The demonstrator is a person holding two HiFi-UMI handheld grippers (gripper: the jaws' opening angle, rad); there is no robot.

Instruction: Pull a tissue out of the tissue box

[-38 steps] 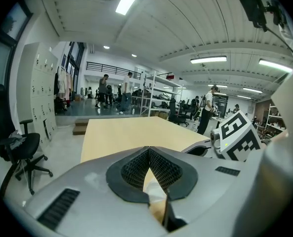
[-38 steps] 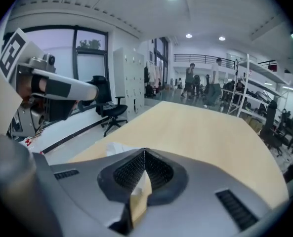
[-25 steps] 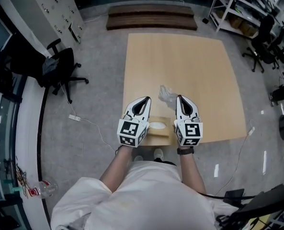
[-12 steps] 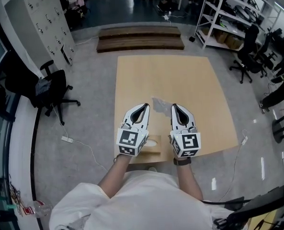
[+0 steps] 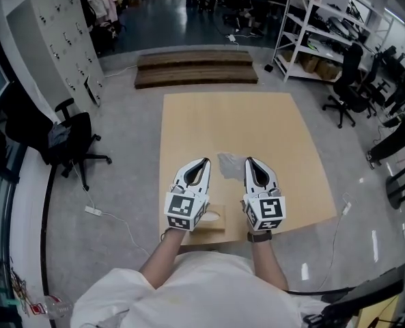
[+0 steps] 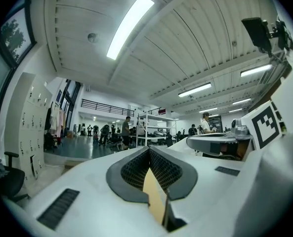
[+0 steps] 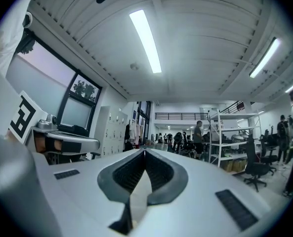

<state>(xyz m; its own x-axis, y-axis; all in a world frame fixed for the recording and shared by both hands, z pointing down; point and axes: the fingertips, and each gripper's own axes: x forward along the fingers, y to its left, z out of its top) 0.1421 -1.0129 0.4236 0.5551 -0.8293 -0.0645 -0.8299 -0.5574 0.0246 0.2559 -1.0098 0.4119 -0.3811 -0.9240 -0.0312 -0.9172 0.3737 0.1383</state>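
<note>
Wooden table [image 5: 257,118] fills the middle of the head view, standing on a grey floor [image 5: 130,162], with shelving [image 5: 311,33] at upper right and an office chair [image 5: 69,139] at left. Below centre, the left gripper [image 5: 204,161] and the right gripper [image 5: 249,161] are held side by side, each with its jaws pressed together at the tips and pinching nothing. A crumpled tissue [image 5: 227,162] lies on the table between their tips. The tissue box [image 5: 214,217] shows between the two grippers at the table's bottom edge.
</note>
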